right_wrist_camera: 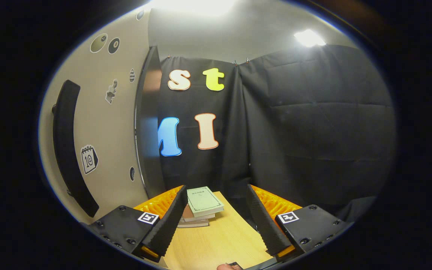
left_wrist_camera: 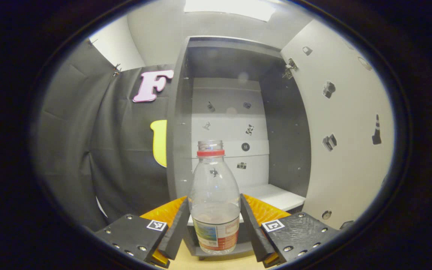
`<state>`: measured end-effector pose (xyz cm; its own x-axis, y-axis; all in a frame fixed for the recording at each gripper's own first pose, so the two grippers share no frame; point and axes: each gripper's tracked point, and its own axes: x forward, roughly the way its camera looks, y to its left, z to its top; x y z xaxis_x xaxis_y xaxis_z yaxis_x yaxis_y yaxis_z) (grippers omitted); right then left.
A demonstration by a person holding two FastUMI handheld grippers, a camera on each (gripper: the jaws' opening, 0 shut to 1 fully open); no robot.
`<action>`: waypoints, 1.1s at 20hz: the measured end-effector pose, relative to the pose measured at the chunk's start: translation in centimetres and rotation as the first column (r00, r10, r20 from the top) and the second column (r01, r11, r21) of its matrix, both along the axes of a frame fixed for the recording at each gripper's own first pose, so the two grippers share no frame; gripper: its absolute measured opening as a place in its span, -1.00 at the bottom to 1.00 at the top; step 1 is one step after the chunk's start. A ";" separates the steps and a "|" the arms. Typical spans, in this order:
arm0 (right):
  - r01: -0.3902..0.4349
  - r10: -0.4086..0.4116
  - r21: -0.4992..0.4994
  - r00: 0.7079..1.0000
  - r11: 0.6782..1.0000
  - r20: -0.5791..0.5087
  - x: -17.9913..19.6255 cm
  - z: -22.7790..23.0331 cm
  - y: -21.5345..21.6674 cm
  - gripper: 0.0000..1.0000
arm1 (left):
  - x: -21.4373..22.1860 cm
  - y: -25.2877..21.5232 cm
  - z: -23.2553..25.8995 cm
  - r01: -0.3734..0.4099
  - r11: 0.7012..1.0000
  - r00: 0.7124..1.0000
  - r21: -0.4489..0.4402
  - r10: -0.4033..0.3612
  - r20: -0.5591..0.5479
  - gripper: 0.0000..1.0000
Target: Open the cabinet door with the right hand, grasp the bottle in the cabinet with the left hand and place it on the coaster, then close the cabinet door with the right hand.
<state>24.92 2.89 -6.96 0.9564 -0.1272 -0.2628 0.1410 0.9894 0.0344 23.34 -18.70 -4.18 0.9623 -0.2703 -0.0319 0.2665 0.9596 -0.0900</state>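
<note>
Between the two fingers of the left gripper stood the clear plastic bottle with a red neck ring and a colourful label, its lower body flanked on both sides by the finger pads. The pads lay right against its sides, though I could not tell whether they pressed firmly or only touched it. Beyond the bottle, straight ahead of this gripper, was the open grey cabinet with a white sticker-dotted back panel, and its pale door swung out to the gripper's right. The bottle appeared just in front of the cabinet's white shelf, over the light wooden tabletop; whether it rested on anything was hidden.

The bottle was upright, long axis vertical, its uncapped mouth pointing up, with a little liquid low inside.

Carrying it to the coaster would probably go best with the grip low and level, the axis kept vertical so nothing spills from the open neck, and the bottle lowered flat before the fingers release it.

The right gripper was wide apart and held nothing, just right of the door's long dark handle, with a stack of books ahead on the table.
</note>
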 end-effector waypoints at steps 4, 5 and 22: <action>-0.041 0.041 0.016 0.999 0.999 0.006 0.2 -0.2 1.0 0.98 | -4.1 2.8 -3.3 -0.041 0.999 0.999 0.005 0.041 -0.024 0.48; -0.051 0.051 0.017 0.999 0.999 0.009 0.1 -0.3 1.2 0.98 | -5.0 3.4 -4.2 -0.050 0.999 0.998 0.003 0.050 -0.031 0.48; -0.101 0.100 -0.007 0.995 0.995 -0.015 -1.3 -2.8 2.8 0.98 | -18.3 8.4 -23.3 -0.147 0.989 0.968 0.010 0.146 -0.202 0.54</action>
<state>23.59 5.70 -9.73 0.9605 -0.0326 -0.2765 0.0413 0.9988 0.0255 5.04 -10.35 -27.52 0.9651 -0.1273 -0.2288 0.0988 0.9863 -0.1323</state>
